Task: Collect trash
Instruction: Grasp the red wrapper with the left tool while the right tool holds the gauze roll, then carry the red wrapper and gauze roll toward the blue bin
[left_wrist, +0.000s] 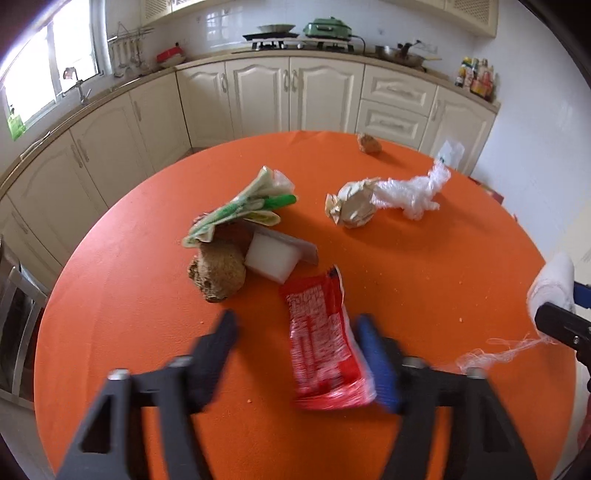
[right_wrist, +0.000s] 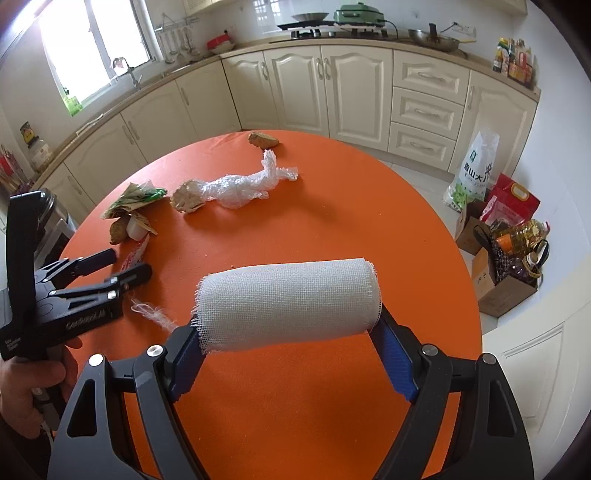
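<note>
**Left jaws around the red wrapper, gauze roll held in the right**

Nearest in the right wrist view, the right gripper (right_wrist: 286, 325) holds a gauze roll (right_wrist: 288, 302) crosswise, one blue pad on each end, lifted over the orange table (right_wrist: 332, 406). A loose wisp of thread (right_wrist: 151, 312) lies on the cloth just beside it.

The left gripper (left_wrist: 295, 347) stands at a middling gap with a red wrapper (left_wrist: 325, 350) between its fingers. The wrapper lies against the blue pad; the black finger is apart from it, so the pads do not yet pinch it. In my judgement, closing well means keeping the tips low on the cloth so the thin foil cannot slide out underneath, and squeezing until the foil crumples.

Beyond the wrapper is a pile: a brown lump (left_wrist: 218, 273), a white block (left_wrist: 271, 258) and a green-printed wrapper (left_wrist: 240, 210), touching one another. Keep the black finger clear of the lump.

Farther off lie a paper ball (left_wrist: 352, 208) touching a plastic wad (left_wrist: 410, 192), and near the far edge a small brown piece (left_wrist: 369, 143).
</note>
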